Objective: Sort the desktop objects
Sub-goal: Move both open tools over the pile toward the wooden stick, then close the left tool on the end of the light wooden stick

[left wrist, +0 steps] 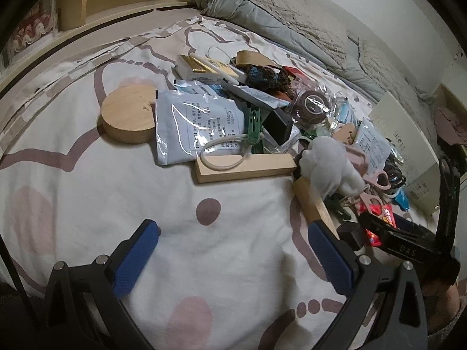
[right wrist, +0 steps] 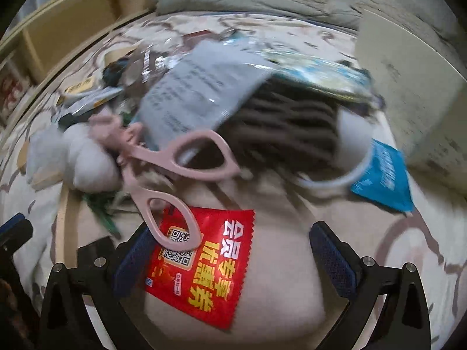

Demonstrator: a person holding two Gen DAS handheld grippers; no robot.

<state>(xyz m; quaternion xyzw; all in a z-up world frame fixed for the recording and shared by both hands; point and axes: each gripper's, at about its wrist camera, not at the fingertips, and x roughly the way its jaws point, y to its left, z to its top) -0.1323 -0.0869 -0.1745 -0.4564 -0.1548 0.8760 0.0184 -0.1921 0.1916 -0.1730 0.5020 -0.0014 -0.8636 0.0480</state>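
While the red sachet (right wrist: 201, 265) lies flat on the bed between my right tongs (right wrist: 233, 259), both pads spread and empty, I'd lower squarely and pinch its edge, avoiding the pink scissors (right wrist: 175, 180) overlapping its top corner. My left tongs (left wrist: 233, 259) hang released over bare bedsheet (left wrist: 87, 189). Motion blur hides what sits under the pile behind.

Both wrist views low, facing 1 shared clutter pile (left wrist: 262, 122).
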